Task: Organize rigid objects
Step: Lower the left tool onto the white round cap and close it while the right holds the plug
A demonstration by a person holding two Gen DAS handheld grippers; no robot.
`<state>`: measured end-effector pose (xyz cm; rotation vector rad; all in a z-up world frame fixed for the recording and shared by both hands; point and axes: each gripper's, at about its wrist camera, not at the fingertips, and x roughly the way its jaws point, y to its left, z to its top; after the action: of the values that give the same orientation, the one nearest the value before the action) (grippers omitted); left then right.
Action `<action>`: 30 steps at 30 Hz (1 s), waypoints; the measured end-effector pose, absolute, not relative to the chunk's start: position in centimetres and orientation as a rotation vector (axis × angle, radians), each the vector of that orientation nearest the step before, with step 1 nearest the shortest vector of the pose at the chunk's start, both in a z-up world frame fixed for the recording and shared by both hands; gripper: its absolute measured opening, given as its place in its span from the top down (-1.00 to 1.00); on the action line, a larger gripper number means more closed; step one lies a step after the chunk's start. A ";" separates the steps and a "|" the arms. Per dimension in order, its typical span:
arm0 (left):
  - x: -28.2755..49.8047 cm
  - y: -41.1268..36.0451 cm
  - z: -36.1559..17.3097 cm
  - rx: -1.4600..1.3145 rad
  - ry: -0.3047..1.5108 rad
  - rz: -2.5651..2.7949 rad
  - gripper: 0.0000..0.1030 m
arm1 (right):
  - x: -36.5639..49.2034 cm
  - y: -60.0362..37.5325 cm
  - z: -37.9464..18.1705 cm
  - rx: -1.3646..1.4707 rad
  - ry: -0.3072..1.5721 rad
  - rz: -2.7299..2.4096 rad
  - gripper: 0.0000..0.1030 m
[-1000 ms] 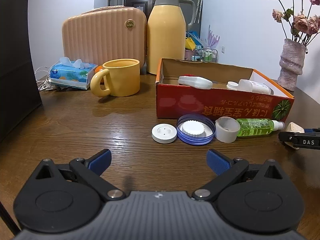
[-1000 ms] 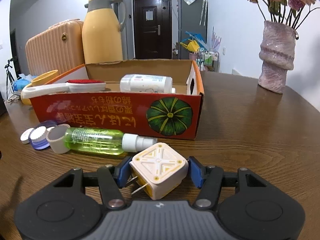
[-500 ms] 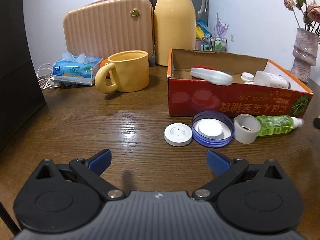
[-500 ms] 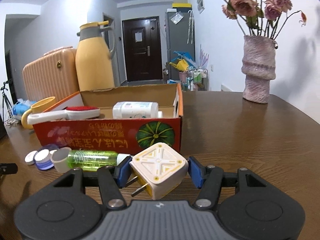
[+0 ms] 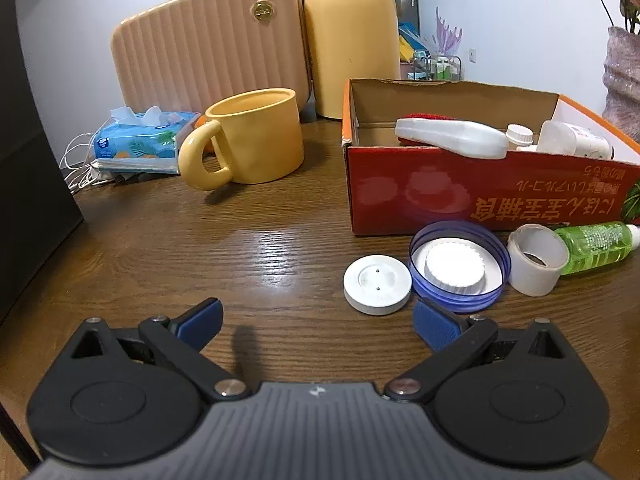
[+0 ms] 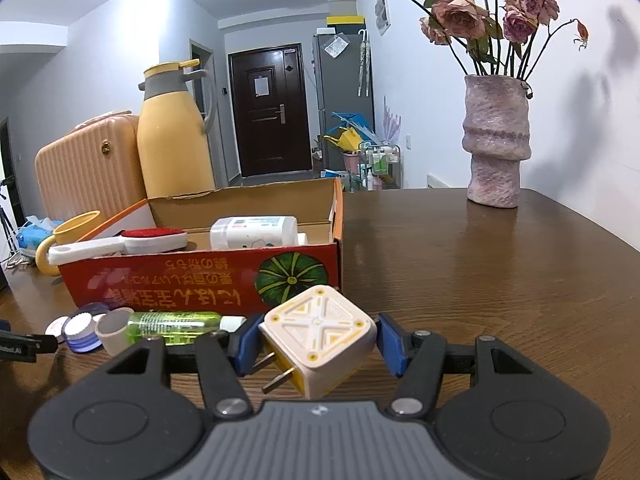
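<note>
— Where's the plug adapter (image 6: 316,338)?

— Clamped in my right gripper (image 6: 316,346), lifted off the tabletop (image 6: 500,280) just in front of the red box (image 6: 192,280). It's light, rigid, slick plastic; I grip its flat sides, clear of the prongs.

— And the left gripper (image 5: 316,320)?

— Wide, empty, near the white disc (image 5: 377,284).

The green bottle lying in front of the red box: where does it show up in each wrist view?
Left wrist: the green bottle lies at the far right edge, beside the white ring.
Right wrist: the same bottle sits lower left, partly behind the right gripper, which holds a plug adapter.
Shared landmark: the red box, just behind the bottle in both.
</note>
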<state>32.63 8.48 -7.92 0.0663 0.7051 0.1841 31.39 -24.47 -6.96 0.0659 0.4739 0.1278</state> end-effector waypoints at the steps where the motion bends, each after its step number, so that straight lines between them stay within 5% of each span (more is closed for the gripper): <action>1: 32.8 8.5 -8.0 0.071 0.706 0.181 -1.00 | 31.4 -24.5 -7.0 0.066 0.473 0.126 -0.15; 14: 33.8 8.4 -8.3 0.102 0.683 0.141 -0.99 | 31.5 -24.7 -7.1 0.064 0.467 0.094 -0.15; 20: 34.1 9.1 -8.2 0.063 0.678 0.077 -0.50 | 31.6 -24.7 -7.3 0.058 0.470 0.084 -0.15; 25: 34.0 9.1 -8.1 0.034 0.670 0.014 0.17 | 31.8 -24.6 -7.4 0.054 0.475 0.079 -0.15; 30: 33.8 9.1 -8.0 0.029 0.668 0.002 0.24 | 31.6 -24.6 -7.4 0.050 0.471 0.080 -0.15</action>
<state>33.80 9.09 -8.04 0.0292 0.6677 0.0015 31.60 -24.58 -7.38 0.0501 0.4705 0.0803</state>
